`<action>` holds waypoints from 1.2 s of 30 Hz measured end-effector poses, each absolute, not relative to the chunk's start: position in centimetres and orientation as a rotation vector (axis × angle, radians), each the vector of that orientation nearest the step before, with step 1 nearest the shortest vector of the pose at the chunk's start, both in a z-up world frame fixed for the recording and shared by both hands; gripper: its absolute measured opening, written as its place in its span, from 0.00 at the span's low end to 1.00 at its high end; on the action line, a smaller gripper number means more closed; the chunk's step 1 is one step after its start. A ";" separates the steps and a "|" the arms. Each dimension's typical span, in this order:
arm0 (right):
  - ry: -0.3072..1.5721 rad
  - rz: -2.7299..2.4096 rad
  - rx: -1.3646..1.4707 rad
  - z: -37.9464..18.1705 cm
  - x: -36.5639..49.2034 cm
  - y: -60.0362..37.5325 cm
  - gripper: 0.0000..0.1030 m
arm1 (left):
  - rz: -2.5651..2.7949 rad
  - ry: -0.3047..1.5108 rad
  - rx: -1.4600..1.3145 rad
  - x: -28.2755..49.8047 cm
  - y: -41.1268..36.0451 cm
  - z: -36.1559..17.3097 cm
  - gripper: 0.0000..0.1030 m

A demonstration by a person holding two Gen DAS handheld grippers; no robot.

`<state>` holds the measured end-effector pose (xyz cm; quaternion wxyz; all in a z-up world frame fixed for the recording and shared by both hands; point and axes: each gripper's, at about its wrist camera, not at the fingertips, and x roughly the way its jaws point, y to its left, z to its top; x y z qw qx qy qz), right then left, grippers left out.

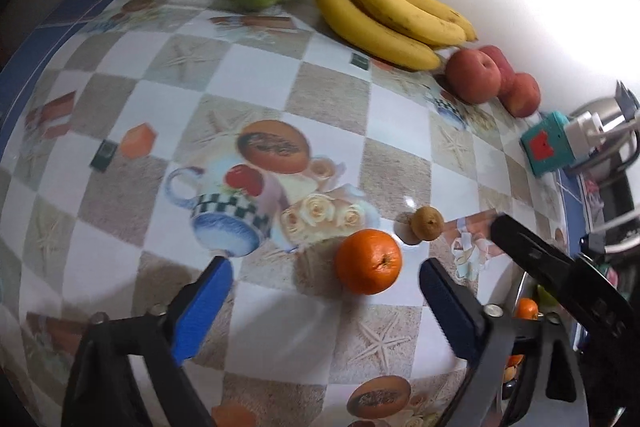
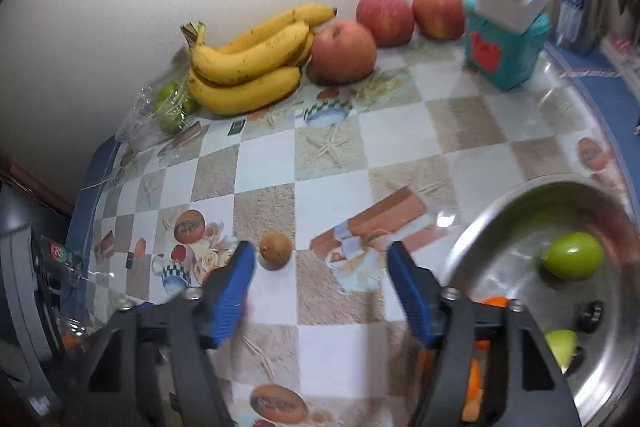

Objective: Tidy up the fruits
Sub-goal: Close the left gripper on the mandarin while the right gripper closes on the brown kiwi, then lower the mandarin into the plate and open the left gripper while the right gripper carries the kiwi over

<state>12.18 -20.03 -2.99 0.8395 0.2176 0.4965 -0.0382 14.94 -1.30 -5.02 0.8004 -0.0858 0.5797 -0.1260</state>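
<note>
Right wrist alone shows bowl (image 2: 476,239) interior.

Bright overexposed wall glare, fisheye-warped dark corners, slight motion blur

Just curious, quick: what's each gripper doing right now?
Left gripper: open, holding nothing; orange sits between its fingers.
Right gripper: open, holding nothing.

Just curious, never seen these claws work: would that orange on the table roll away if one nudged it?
Probably. The orange is round and lies loose on the glossy tablecloth, so a nudge could send it rolling. Its skin looks firm, so the open left claw likely won't crush it.
</note>
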 end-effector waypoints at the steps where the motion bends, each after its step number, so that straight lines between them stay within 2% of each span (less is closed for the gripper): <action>1: 1.060 -0.073 0.457 -3.3 12.6 -19.8 0.63 | -0.284 1.242 -0.176 15.0 -1.7 -5.1 0.86; 4: 1.103 -0.041 0.434 -4.4 13.8 -18.7 0.56 | -0.320 1.244 -0.144 15.2 -2.7 -5.6 0.76; 6: 1.120 -0.031 0.428 -5.0 14.4 -18.1 0.47 | -0.335 1.246 -0.138 15.3 -3.0 -5.8 0.71; 8: 1.132 -0.022 0.421 -5.5 14.8 -17.8 0.44 | -0.352 1.240 -0.132 15.2 -3.3 -5.8 0.65; 10: 1.137 -0.005 0.416 -5.7 15.2 -17.4 0.35 | -0.365 1.234 -0.125 15.2 -3.6 -5.8 0.57; 13: 1.144 0.008 0.406 -6.0 15.6 -17.0 0.31 | -0.383 1.234 -0.127 15.2 -3.8 -5.8 0.43; 14: 1.148 0.014 0.406 -6.1 15.7 -16.8 0.30 | -0.383 1.233 -0.125 15.2 -3.8 -5.7 0.41; 18: 1.161 0.017 0.396 -6.5 16.0 -16.4 0.26 | -0.393 1.236 -0.133 15.2 -3.8 -5.7 0.40; 25: 1.136 0.017 0.419 -6.1 15.7 -16.7 0.26 | -0.395 1.229 -0.147 15.1 -3.5 -5.1 0.39; 36: 0.999 -0.108 0.486 -0.5 7.8 -22.2 0.25 | -0.540 1.139 -0.081 11.6 -7.6 -0.1 0.39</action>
